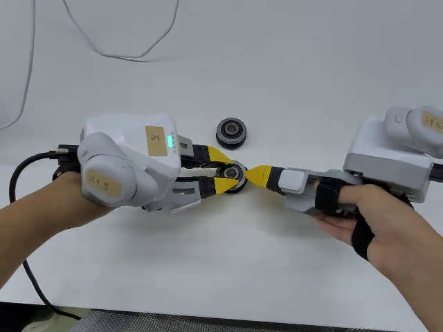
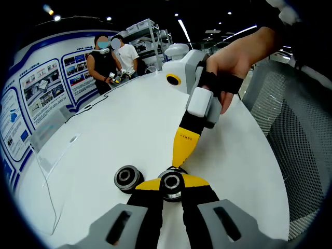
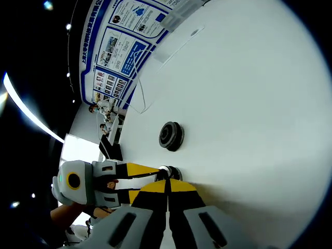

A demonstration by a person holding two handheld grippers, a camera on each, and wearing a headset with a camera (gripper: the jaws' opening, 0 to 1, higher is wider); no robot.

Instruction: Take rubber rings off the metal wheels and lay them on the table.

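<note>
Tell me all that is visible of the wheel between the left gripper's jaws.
The wheel is small and round, with a shiny metal hub and a dark rubber ring around it. The left gripper clamps it between yellow jaw tips, close to the white table. The right gripper, shut, touches its rim.

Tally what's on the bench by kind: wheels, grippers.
Wheels: 2 (held wheel between the left gripper's jaws, loose wheel)
Grippers: 2 (left gripper, right gripper)
Total: 4
</note>
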